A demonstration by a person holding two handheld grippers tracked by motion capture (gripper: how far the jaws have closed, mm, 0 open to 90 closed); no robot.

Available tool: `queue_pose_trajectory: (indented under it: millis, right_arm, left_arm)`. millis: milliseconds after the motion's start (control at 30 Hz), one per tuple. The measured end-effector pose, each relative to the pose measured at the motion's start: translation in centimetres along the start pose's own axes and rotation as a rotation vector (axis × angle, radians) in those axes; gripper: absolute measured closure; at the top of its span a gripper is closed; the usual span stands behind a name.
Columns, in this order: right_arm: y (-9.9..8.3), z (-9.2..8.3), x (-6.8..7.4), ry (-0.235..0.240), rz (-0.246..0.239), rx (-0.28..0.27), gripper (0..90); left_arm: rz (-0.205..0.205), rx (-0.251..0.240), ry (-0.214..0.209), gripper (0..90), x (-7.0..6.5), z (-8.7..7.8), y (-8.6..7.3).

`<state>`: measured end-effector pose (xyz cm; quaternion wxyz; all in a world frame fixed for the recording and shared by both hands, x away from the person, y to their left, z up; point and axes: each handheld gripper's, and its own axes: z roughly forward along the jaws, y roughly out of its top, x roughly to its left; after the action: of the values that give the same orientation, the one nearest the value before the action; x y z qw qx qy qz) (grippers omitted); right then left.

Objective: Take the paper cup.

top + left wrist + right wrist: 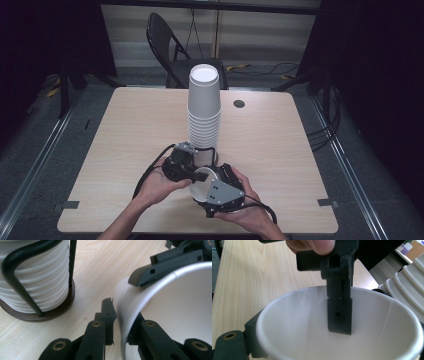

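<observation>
A white paper cup (pixel 202 181) lies tipped on its side over the near middle of the table, mouth toward the left hand. My right gripper (pixel 206 187) is shut on its body, and one right finger (pixel 150 275) presses the outer wall. My left gripper (pixel 122 315) straddles the cup's rim (pixel 122 322): one finger (pixel 339 315) reaches inside the cup (pixel 299 322), and the other finger (pixel 107 315) stands just outside with a thin gap to the wall. A tall stack of upturned paper cups (pixel 204 110) stands right behind both grippers.
The stack (pixel 35 285) sits on a dark round base (pixel 52 311) with black wire rods. The light wooden table (pixel 125 130) has a dark round grommet (pixel 239 103) at the back right. A black folding chair (pixel 170 45) stands past the far edge.
</observation>
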<state>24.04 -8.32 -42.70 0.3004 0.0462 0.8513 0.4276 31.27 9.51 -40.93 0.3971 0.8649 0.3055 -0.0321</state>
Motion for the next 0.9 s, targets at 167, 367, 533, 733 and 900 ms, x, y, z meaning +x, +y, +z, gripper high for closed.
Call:
queue_pose_trajectory:
  millis: [167, 367, 533, 733, 900]
  right_arm:
    - [-0.5, -0.2, -0.3, -0.006, 0.034, 0.003, 11.4]
    - [-1.0, -0.4, -1.0, -0.020, 0.104, 0.001, 11.6]
    - [-1.2, -0.4, -1.4, -0.029, 0.154, -0.011, 11.5]
    - [-1.7, -0.5, -2.0, -0.046, 0.195, -0.012, 11.6]
    - [-2.1, -0.8, -2.2, -0.045, 0.239, -0.008, 11.4]
  left_arm:
    - [-0.001, -0.045, 0.015, 71.3, 0.2, -0.1, -0.4]
    - [0.032, -0.111, 0.064, 60.3, 0.0, 0.1, -1.1]
    - [0.042, -0.173, 0.093, 45.3, 0.0, -0.2, -1.6]
    - [0.027, -0.284, 0.139, 33.5, 0.4, -1.1, -2.3]
    - [0.046, -0.356, 0.141, 31.0, 0.4, -1.9, -3.0]
